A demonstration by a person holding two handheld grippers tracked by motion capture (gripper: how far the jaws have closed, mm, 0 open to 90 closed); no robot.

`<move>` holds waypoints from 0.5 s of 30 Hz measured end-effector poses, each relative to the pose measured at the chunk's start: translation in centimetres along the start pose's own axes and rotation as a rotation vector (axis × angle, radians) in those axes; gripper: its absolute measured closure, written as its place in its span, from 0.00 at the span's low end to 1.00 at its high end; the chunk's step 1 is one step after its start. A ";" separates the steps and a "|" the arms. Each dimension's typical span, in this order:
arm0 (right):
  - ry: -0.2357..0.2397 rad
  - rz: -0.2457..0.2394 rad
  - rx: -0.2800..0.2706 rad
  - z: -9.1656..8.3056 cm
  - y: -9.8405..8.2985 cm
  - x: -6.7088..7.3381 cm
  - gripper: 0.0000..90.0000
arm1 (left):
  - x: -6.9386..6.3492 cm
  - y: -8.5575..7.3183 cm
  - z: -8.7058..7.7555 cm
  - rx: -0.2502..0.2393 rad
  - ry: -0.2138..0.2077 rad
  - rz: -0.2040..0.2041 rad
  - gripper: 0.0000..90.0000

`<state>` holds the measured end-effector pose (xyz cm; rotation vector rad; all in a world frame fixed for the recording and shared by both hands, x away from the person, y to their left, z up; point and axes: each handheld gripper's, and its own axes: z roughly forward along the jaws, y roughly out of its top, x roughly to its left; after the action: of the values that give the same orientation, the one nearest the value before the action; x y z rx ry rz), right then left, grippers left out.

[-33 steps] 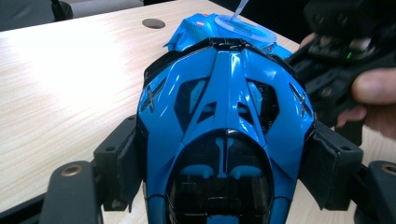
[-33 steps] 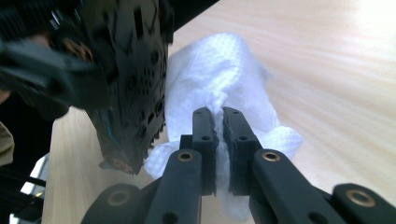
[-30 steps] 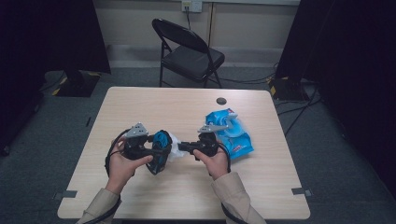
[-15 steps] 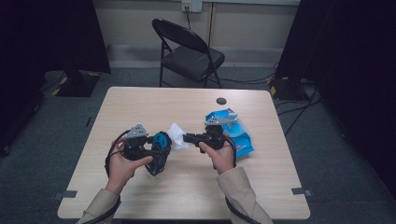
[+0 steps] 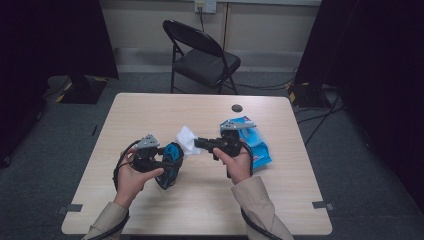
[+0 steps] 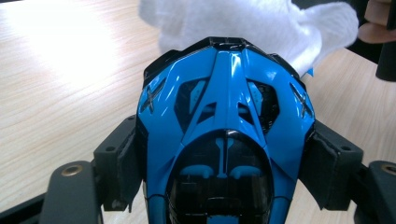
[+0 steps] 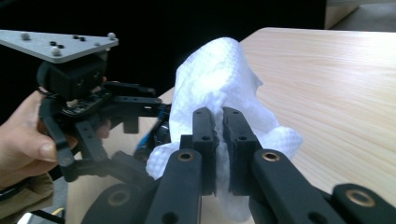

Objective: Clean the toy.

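A glossy blue and black toy car [image 6: 224, 121] sits nose-up between the pads [image 6: 123, 158] of my left gripper [image 5: 166, 161], which is shut on its sides just above the table. My right gripper [image 7: 219, 123] is shut on a crumpled white wipe [image 7: 219, 79]. In the high view the white wipe [image 5: 187, 138] hangs from the right gripper [image 5: 198, 143] just beyond and to the right of the toy car [image 5: 172, 159]. In the left gripper view the wipe [image 6: 261, 23] rises right behind the car's top.
A blue wipes packet [image 5: 257, 145] lies on the wooden table [image 5: 150, 115] under and right of the right hand. A small black round disc [image 5: 237, 108] sits near the far edge. A black folding chair [image 5: 202, 55] stands beyond the table.
The right gripper has risen and drawn slightly away from the car, and the white wipe now shows more fully. The left gripper and the car have held still.
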<state>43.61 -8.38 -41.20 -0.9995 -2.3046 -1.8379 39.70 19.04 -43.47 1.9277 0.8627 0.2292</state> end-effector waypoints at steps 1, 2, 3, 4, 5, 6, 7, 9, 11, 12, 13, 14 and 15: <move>0.005 0.000 0.004 0.2 -0.1 0.1 0.95 | 0.0 0.0 0.0 0.001 -0.003 0.002 0.27; 0.011 -0.001 0.009 0.5 -0.1 0.2 0.95 | -0.1 0.1 0.0 -0.004 -0.007 0.001 0.27; 0.015 -0.004 0.015 0.8 -0.2 0.3 0.95 | -0.2 0.1 -0.1 -0.005 -0.006 0.003 0.27; 0.018 -0.004 0.022 1.0 -0.3 0.4 0.95 | -0.2 0.2 -0.1 -0.002 -0.005 0.008 0.27; 0.023 -0.004 0.027 1.3 -0.5 0.5 0.95 | -0.3 0.2 -0.1 -0.005 -0.005 0.009 0.27; 0.027 -0.004 0.032 1.6 -0.6 0.6 0.95 | -0.4 0.3 -0.1 -0.005 -0.004 0.012 0.27; 0.030 -0.002 0.037 1.8 -0.7 0.6 0.95 | -0.4 0.3 -0.1 -0.008 -0.007 0.011 0.27; 0.041 -0.001 0.042 2.2 -0.9 0.8 0.95 | -0.4 0.4 -0.2 -0.012 -0.009 0.014 0.27; 0.048 0.001 0.046 2.6 -1.1 0.9 0.95 | -0.4 0.3 -0.2 -0.009 -0.011 0.009 0.27; 0.048 0.000 0.050 2.7 -1.2 0.9 0.95 | -0.3 0.3 -0.2 -0.005 -0.009 0.009 0.27; 0.051 0.002 0.050 2.9 -1.3 1.0 0.95 | -0.3 0.3 -0.2 -0.003 -0.009 0.009 0.27; 0.054 0.003 0.051 3.0 -1.3 1.0 0.95 | -0.3 0.3 -0.2 -0.001 -0.008 0.005 0.27; 0.054 0.003 0.052 3.1 -1.4 1.0 0.95 | -0.2 0.3 -0.2 0.001 -0.007 0.005 0.27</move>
<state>43.21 -5.29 -42.92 -0.9347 -2.3065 -1.7708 39.53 18.97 -43.09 1.9311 0.8534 0.2246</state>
